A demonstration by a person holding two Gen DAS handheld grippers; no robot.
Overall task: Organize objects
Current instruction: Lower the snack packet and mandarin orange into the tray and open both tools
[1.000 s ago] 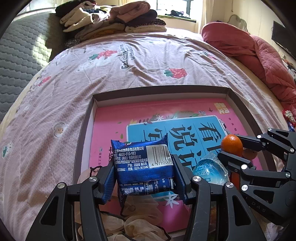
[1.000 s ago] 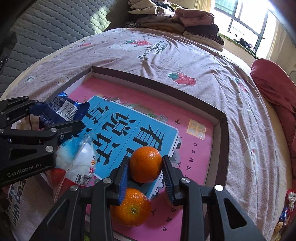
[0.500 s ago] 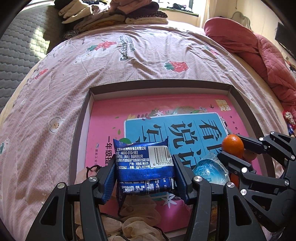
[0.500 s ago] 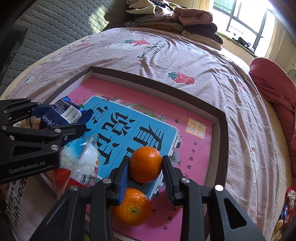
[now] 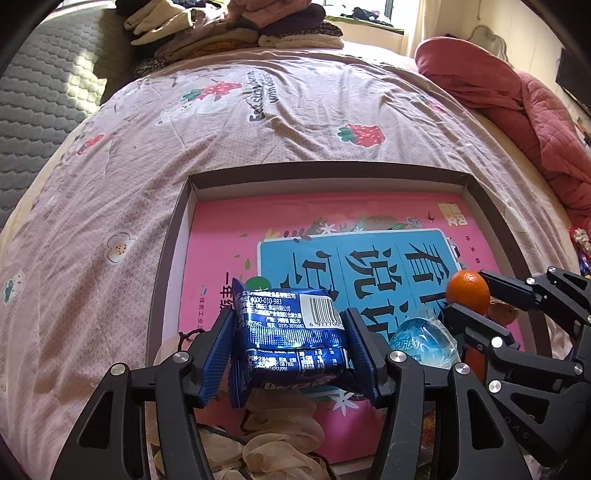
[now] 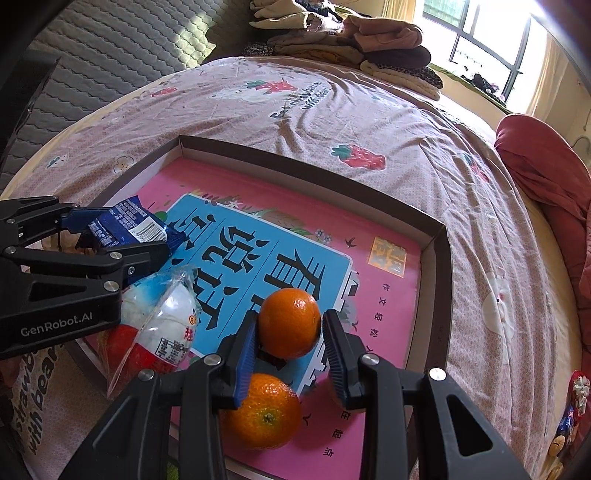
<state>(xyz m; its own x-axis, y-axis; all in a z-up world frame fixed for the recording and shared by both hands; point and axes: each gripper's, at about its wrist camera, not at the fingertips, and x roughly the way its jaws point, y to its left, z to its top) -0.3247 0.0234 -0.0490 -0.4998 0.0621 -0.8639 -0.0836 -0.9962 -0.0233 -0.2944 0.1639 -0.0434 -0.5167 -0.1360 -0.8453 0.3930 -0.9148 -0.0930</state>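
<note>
A blue snack packet (image 5: 288,332) with a barcode sits between the pads of my left gripper (image 5: 288,321), above the near left corner of a shallow brown box (image 5: 332,170). Those jaws are opening slightly, and the pads still touch the packet. My right gripper (image 6: 290,321) is shut on an orange (image 6: 290,325), held just above the pink and blue book (image 6: 258,236) that lines the box. A second orange (image 6: 264,410) lies under the right gripper's fingers. In the left wrist view the right gripper (image 5: 467,293) and its orange (image 5: 467,291) show at the right.
A blue and white egg toy (image 6: 166,314) in clear wrap lies between the two grippers. Beige crumpled fabric (image 5: 280,435) sits at the box's near edge. Folded clothes (image 5: 240,26) are stacked at the far end of the bed, and a red quilt (image 5: 517,110) lies to the right.
</note>
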